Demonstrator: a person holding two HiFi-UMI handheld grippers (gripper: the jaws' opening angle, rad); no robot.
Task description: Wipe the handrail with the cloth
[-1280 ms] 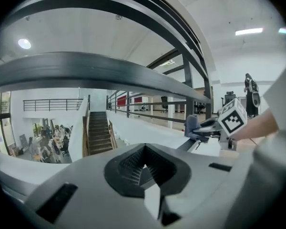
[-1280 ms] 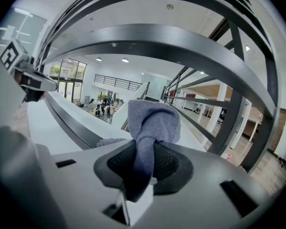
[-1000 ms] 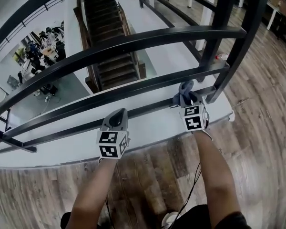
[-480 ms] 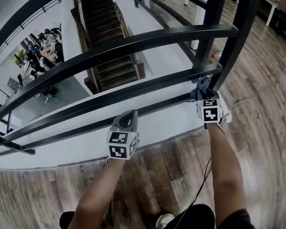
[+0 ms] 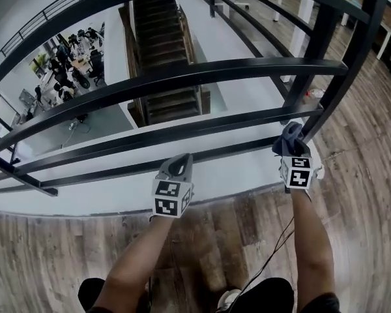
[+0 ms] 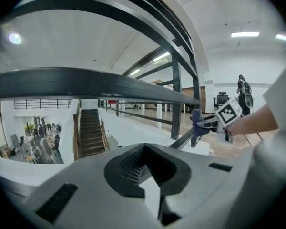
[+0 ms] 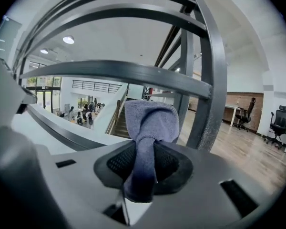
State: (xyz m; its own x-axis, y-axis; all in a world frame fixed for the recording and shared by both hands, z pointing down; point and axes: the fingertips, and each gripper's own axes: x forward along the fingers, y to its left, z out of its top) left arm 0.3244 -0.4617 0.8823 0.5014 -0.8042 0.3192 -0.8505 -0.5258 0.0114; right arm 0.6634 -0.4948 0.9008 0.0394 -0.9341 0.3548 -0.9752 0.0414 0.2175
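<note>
The cloth (image 7: 150, 123), a grey-blue piece of fabric, was gripped between the closed jaws of the right hand-held gripper (image 7: 144, 163), with its bunched upper part standing out past the jaw tips. In the head view the cloth (image 5: 290, 135) was pressed against the lowest bar (image 5: 117, 171) of the handrail, at the bar's right end, just beside the dark upright post (image 5: 313, 90). The right hand-held gripper (image 5: 292, 150) was held out from a bare forearm (image 5: 309, 240).

The left hand-held gripper (image 5: 177, 165) was held further left along the same low bar, well apart from the cloth. Its jaws were seen drawn together in the left gripper view (image 6: 148, 168), with nothing between them. Whether it touched the bar could not be told.

The handrail was made of black metal, with several curved horizontal bars (image 5: 182, 77) stacked above one another. It was set along a white ledge (image 5: 104, 197) at the edge of a wooden plank floor (image 5: 52, 259). Beyond the rail a dark staircase (image 5: 166, 57) was seen running down to a lower level, where a group of people (image 5: 65, 64) was gathered. Office chairs (image 7: 280, 123) were visible on the wooden floor in the right gripper view, under a white ceiling with strip lights (image 6: 244, 34).
</note>
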